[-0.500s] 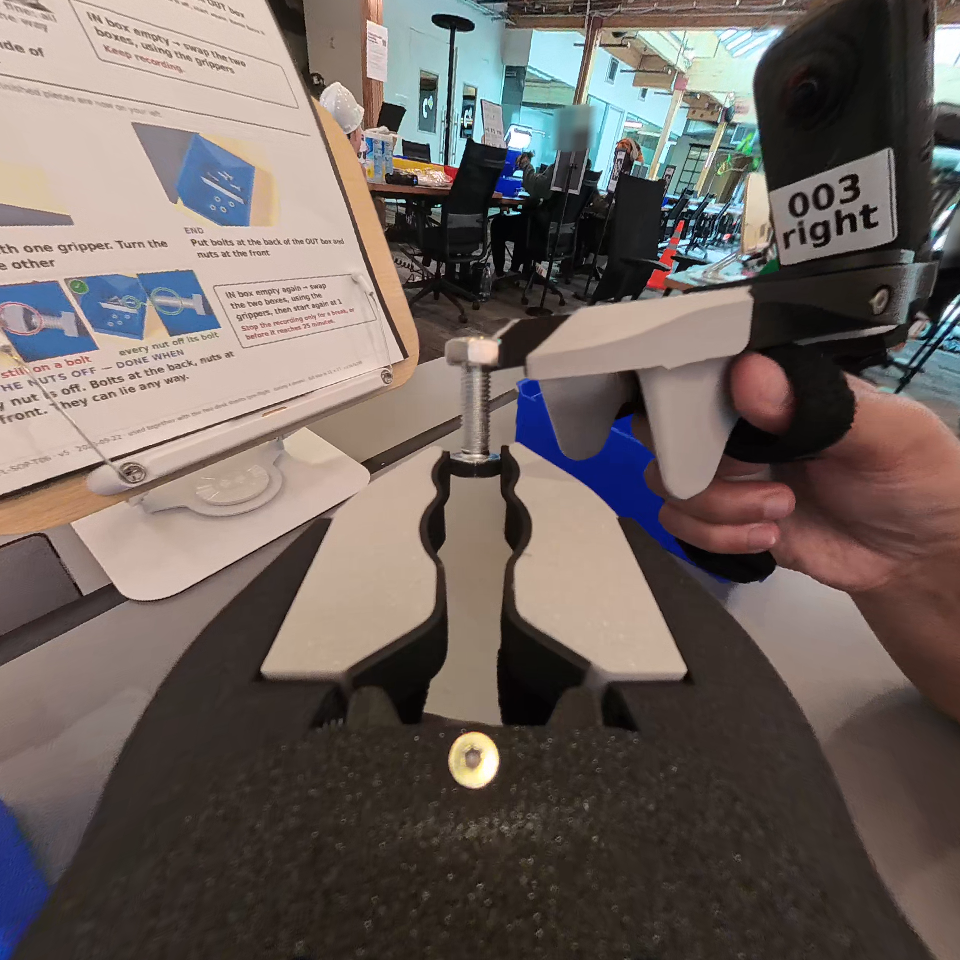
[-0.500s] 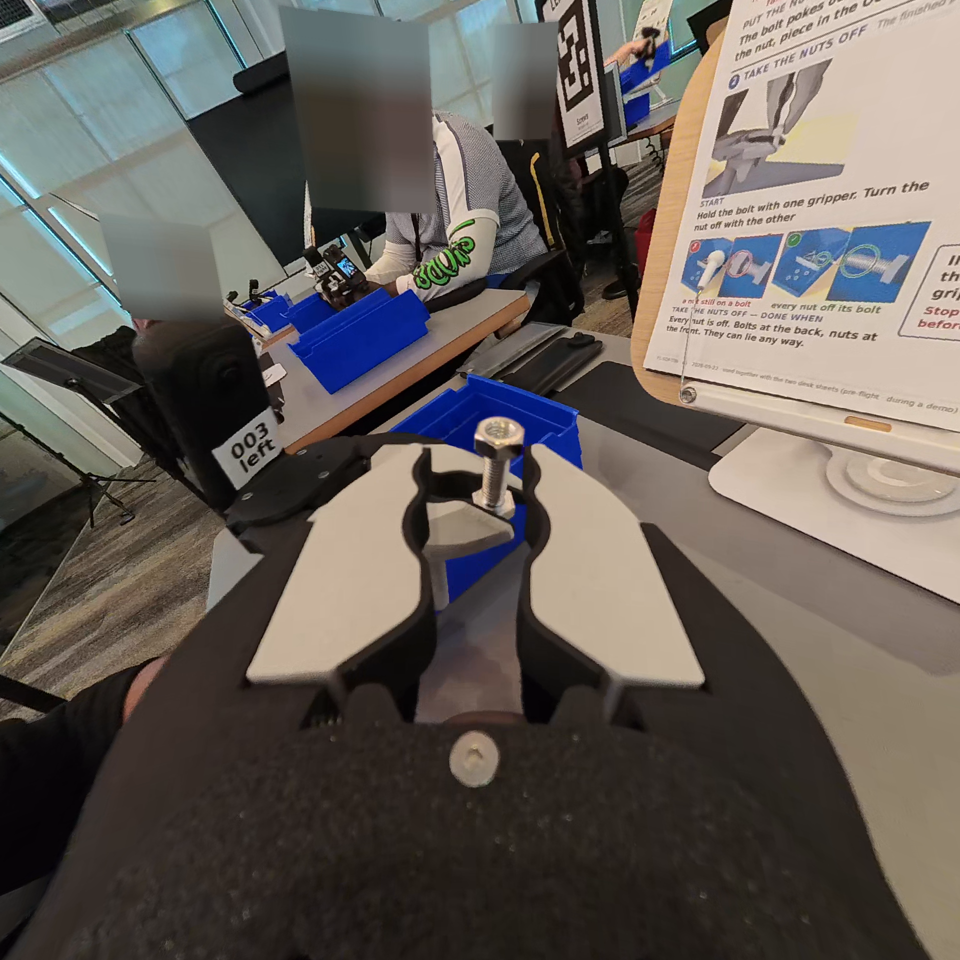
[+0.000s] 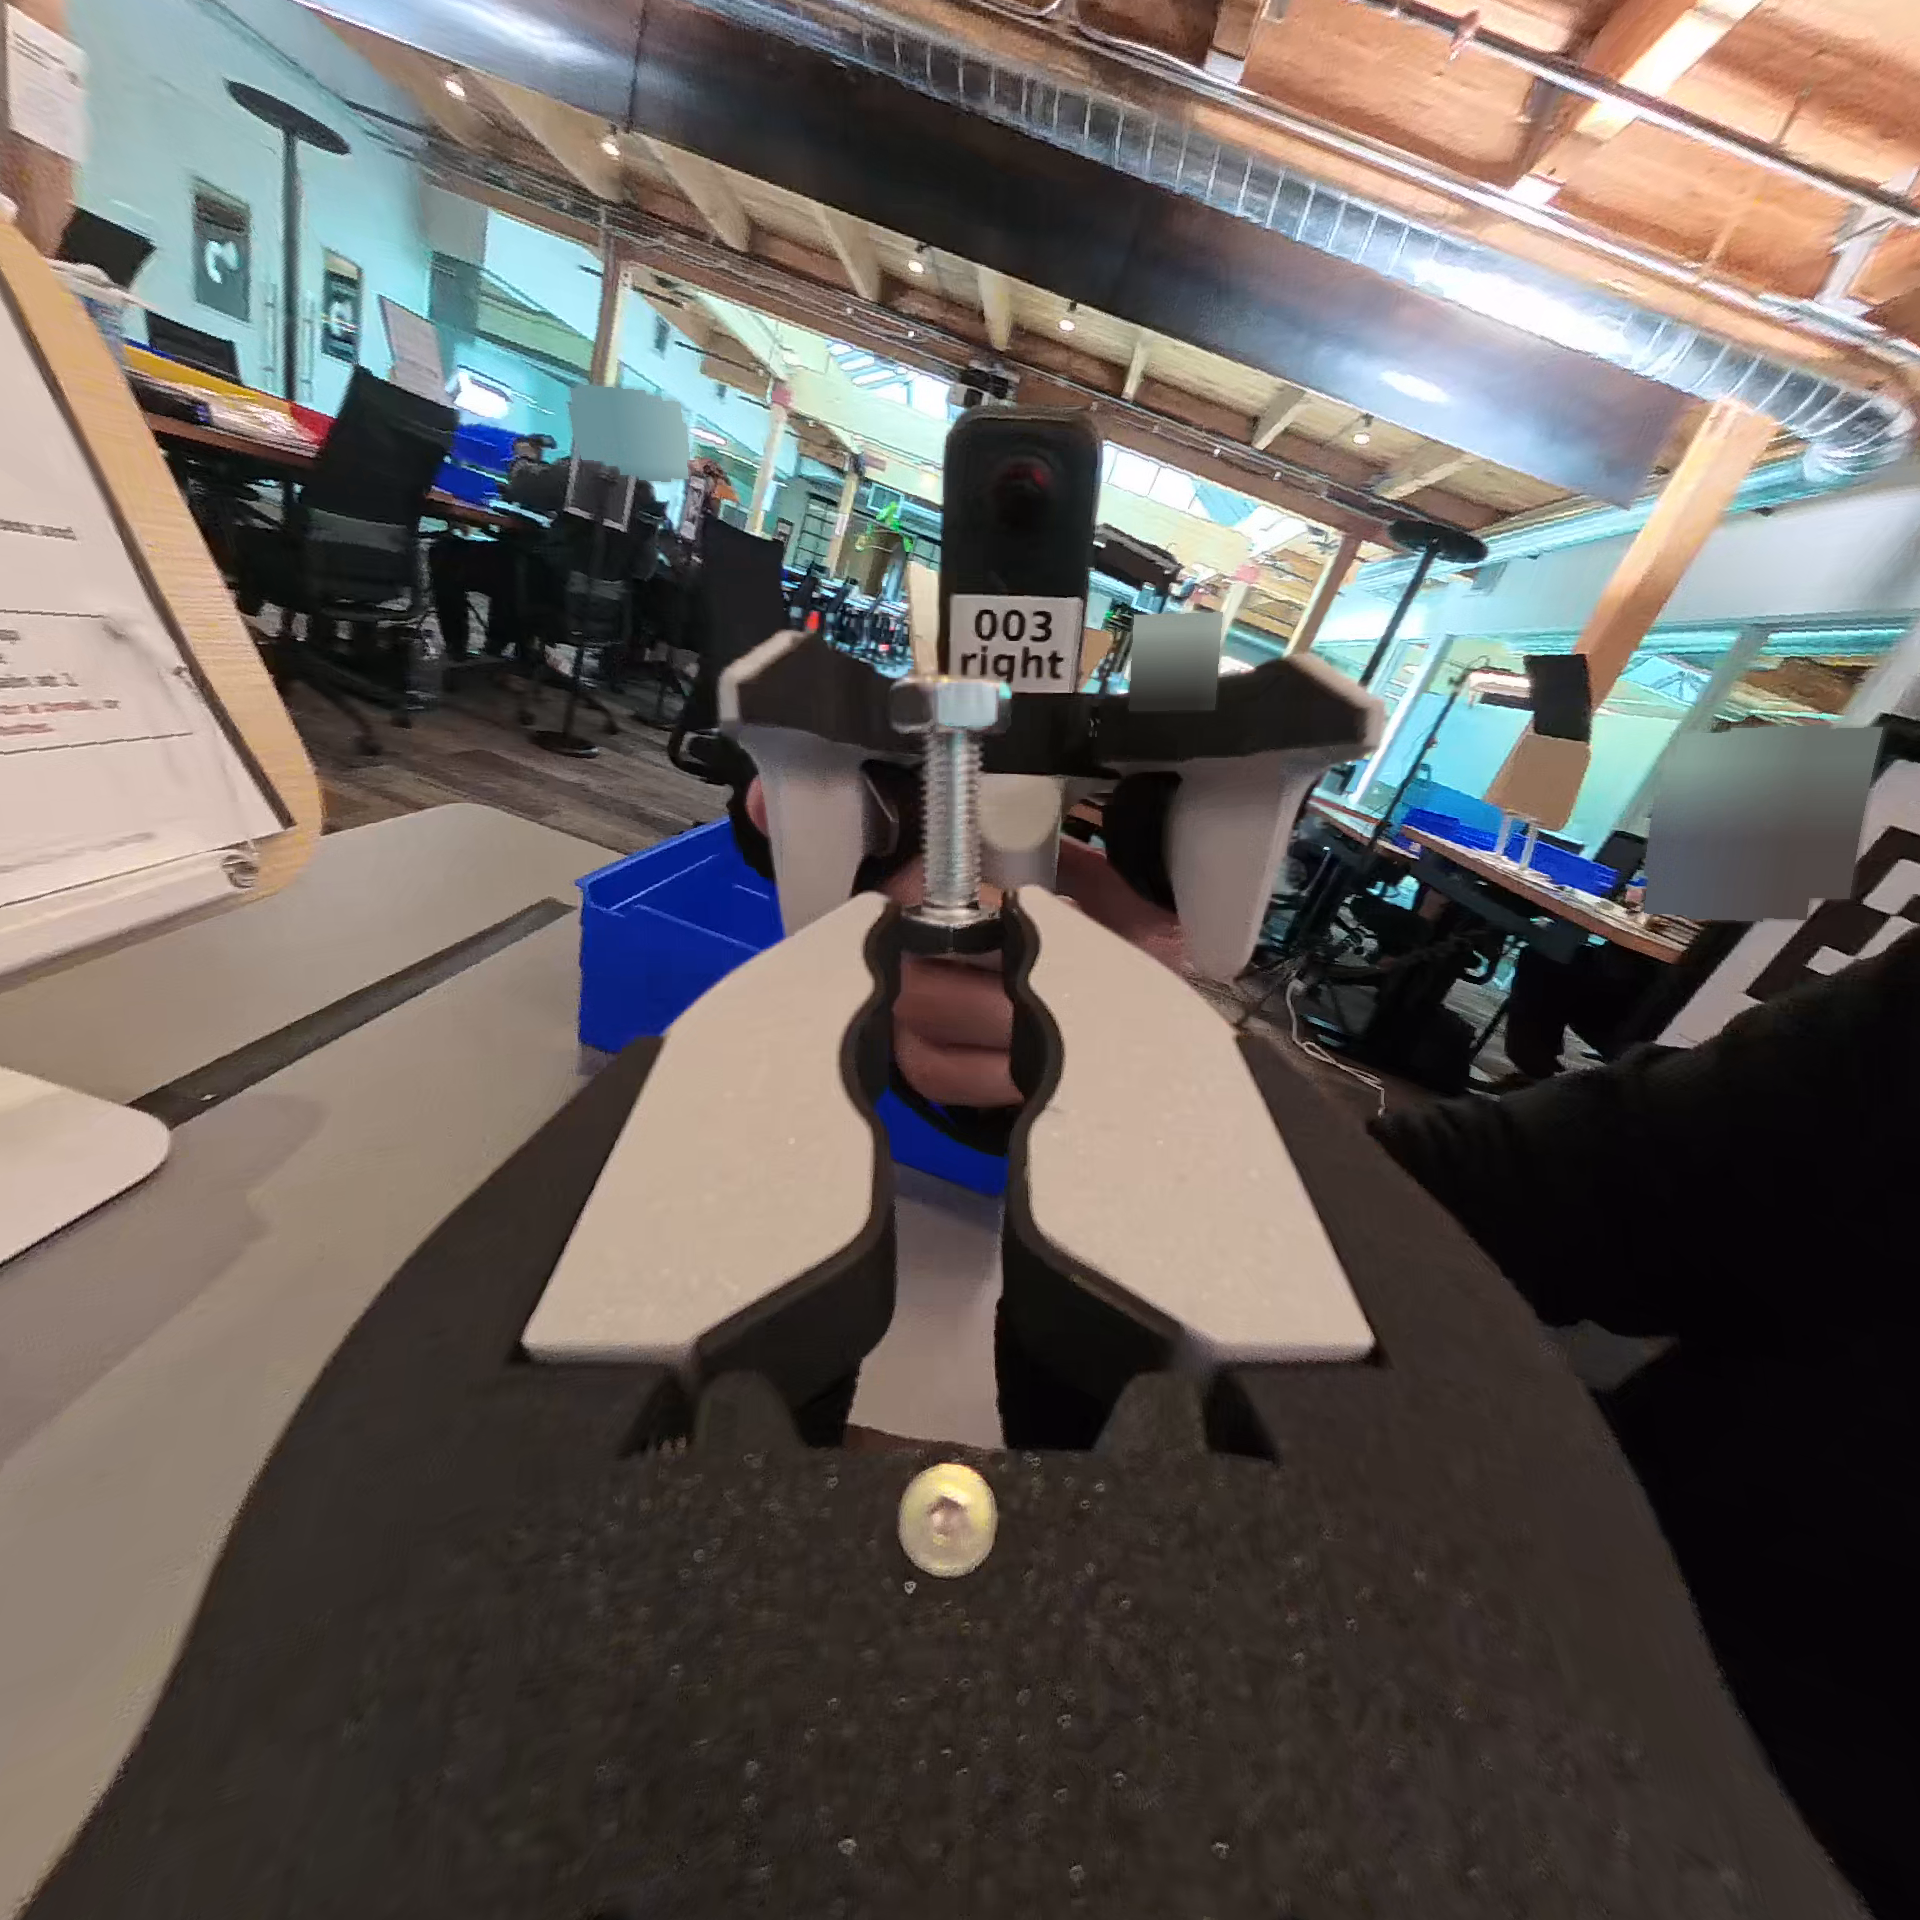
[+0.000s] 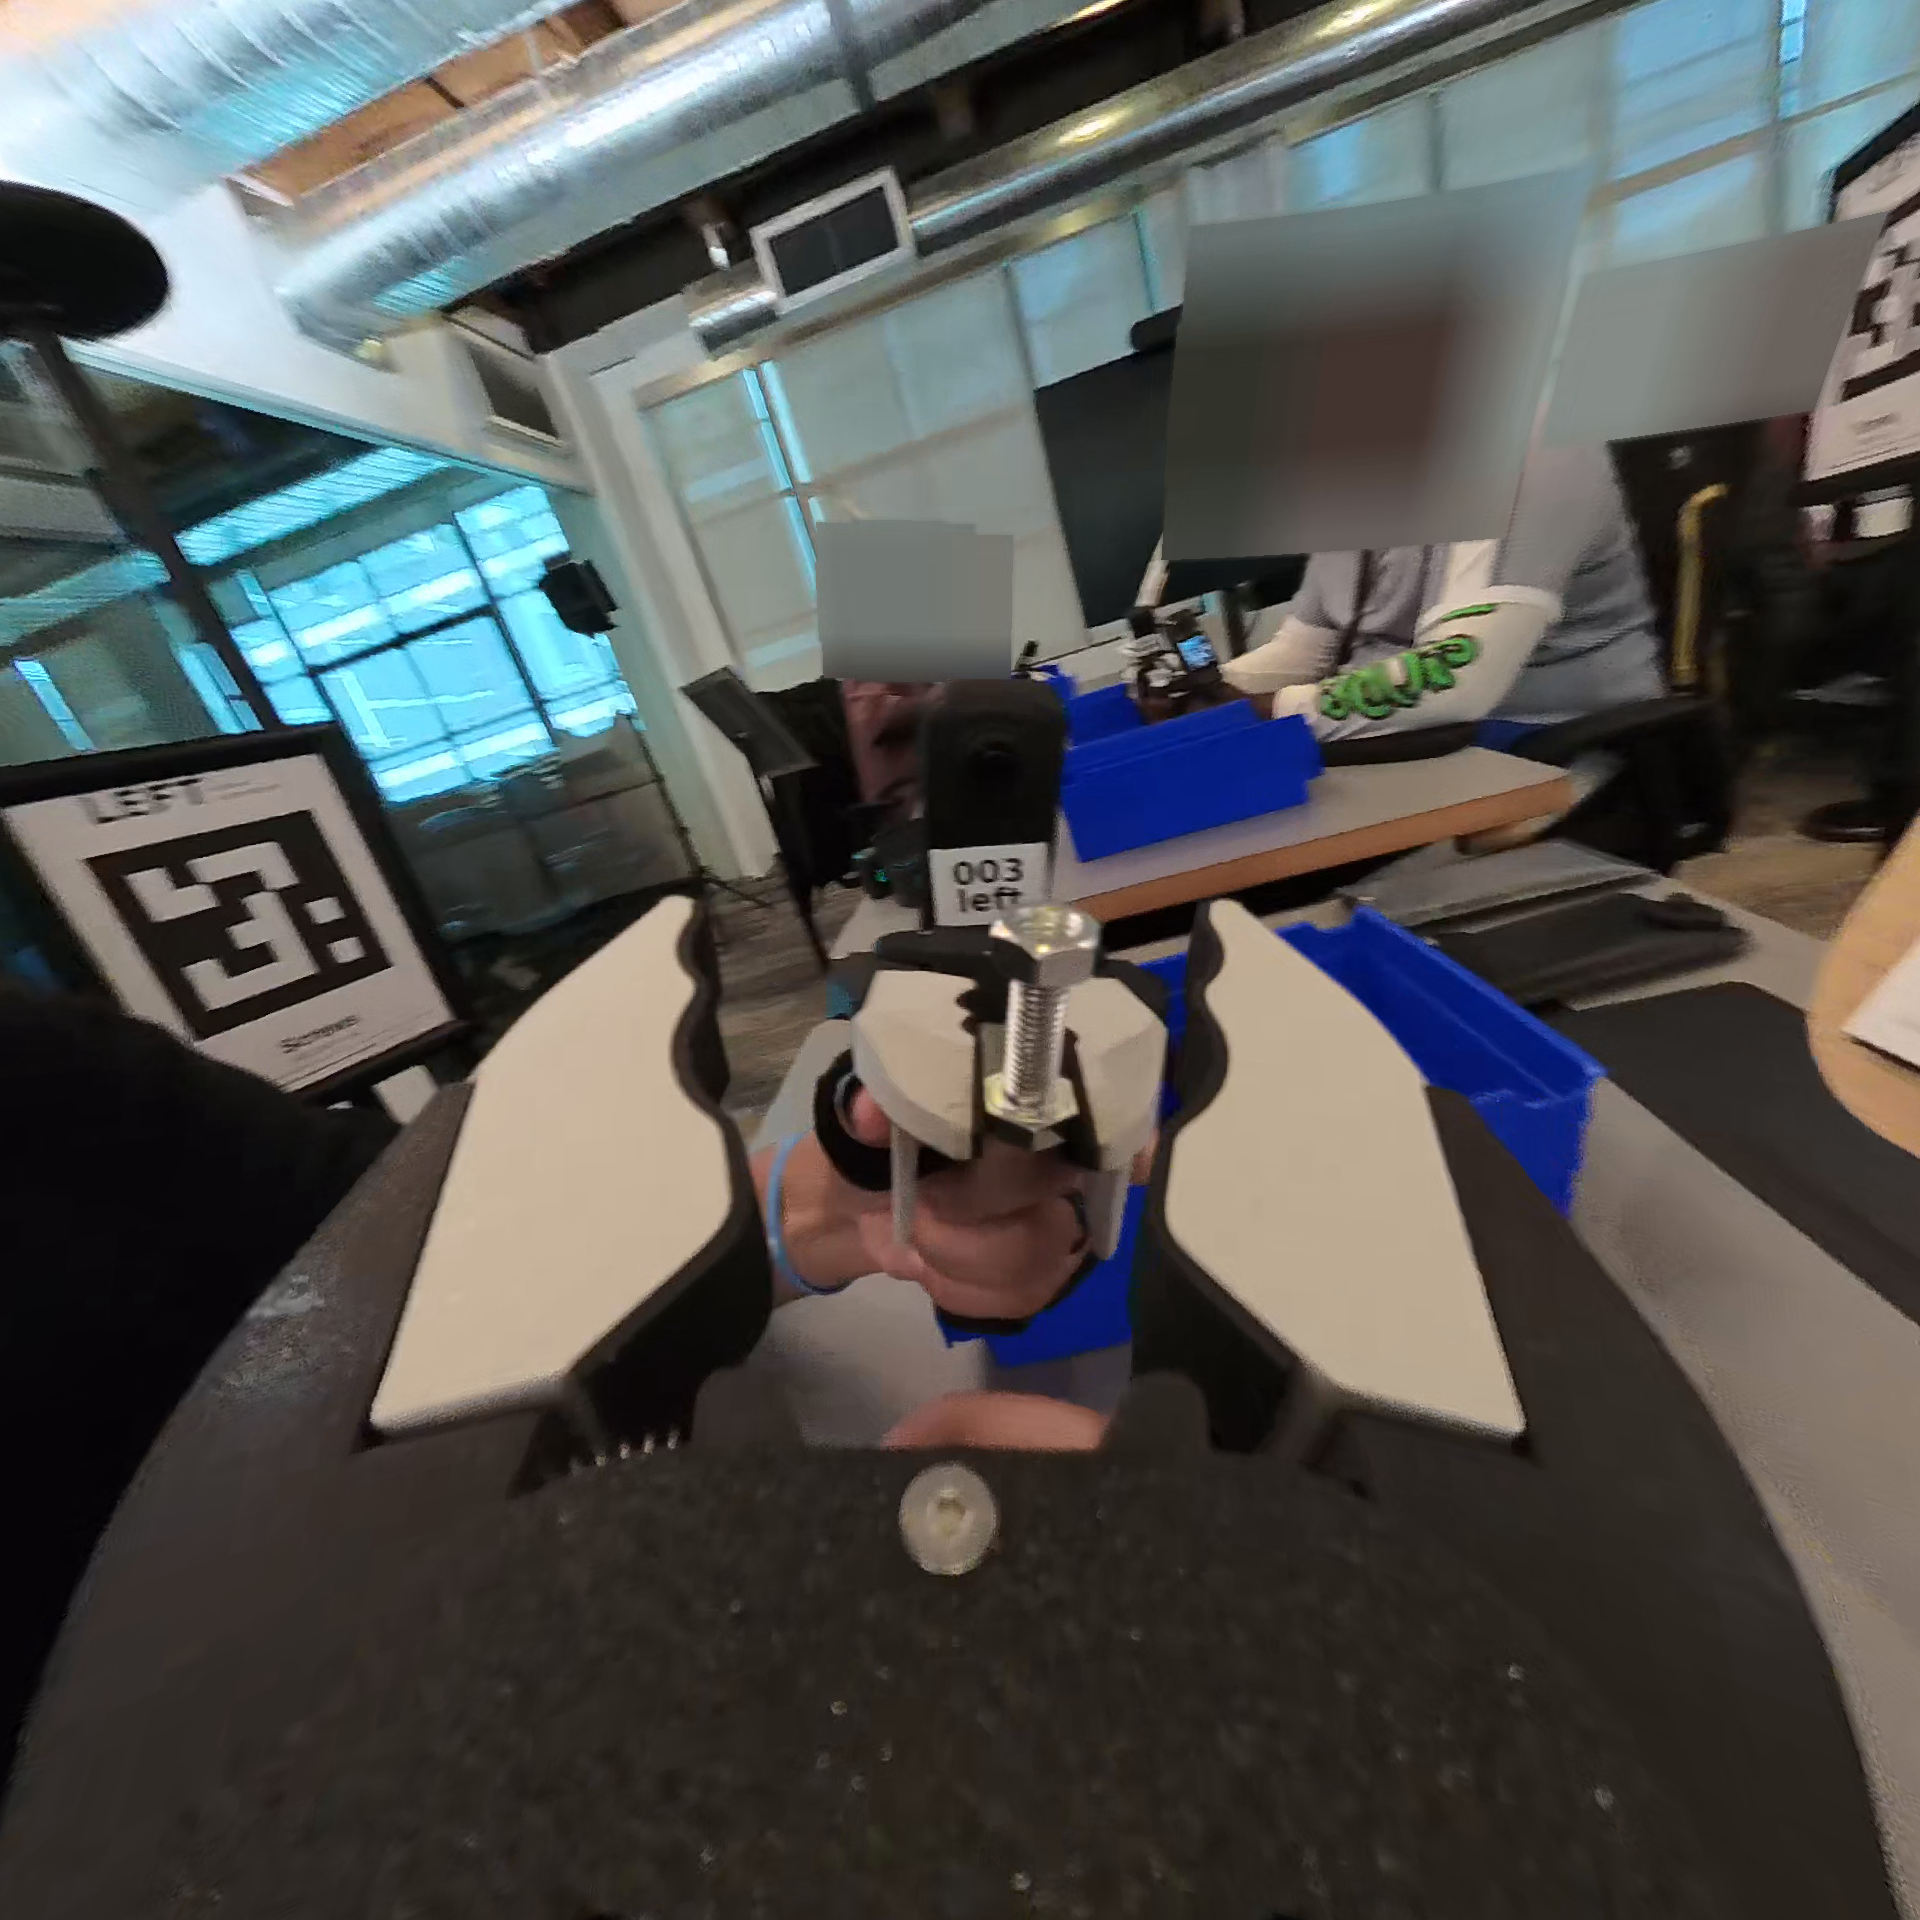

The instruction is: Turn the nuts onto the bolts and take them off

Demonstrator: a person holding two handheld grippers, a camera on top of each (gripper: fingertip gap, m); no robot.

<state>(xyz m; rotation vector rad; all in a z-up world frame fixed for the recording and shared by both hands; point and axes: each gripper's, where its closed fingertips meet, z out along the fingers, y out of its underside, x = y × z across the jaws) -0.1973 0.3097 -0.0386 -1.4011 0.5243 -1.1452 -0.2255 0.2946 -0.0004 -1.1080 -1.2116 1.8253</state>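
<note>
- Your left gripper (image 3: pixel 951 925) jaws are clenched on the nut (image 3: pixel 948 932), so the bolt (image 3: pixel 951 805) stands upright above the blue bin (image 3: pixel 665 925)
- Your right gripper (image 4: pixel 951 1003) jaws are released, straddling the bolt to regrip its head

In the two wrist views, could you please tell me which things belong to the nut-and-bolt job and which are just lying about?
Job:
- bolt, upright
- nut, pinched by left claw
- right claw, open
- blue bin

Lying about:
- instruction board
- marker sign
- far table bins
</note>
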